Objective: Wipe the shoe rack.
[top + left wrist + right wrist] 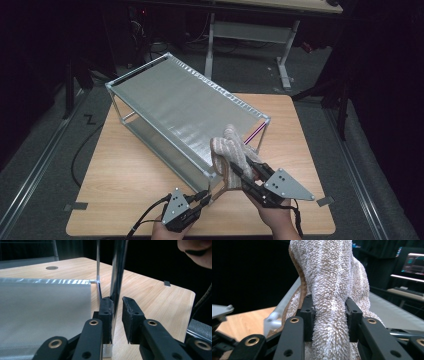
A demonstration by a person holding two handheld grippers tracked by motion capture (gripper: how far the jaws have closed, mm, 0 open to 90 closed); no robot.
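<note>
Dim, dark surroundings; overhead light glares off the rack top [190,107].

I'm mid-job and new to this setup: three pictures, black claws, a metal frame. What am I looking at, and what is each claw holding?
No robot arm here: a person holds a two-jaw gripper in each hand. The high view looks down on a wooden table with a metal shelf rack on it. The other two pictures come from cameras riding on the grippers, looking along their jaws. The right gripper is clamped on a fluffy towel, lifted at the rack's near corner. The left gripper sits around the rack's corner post; one pad touches it, the other stands slightly off, so it isn't firmly gripped.
</note>
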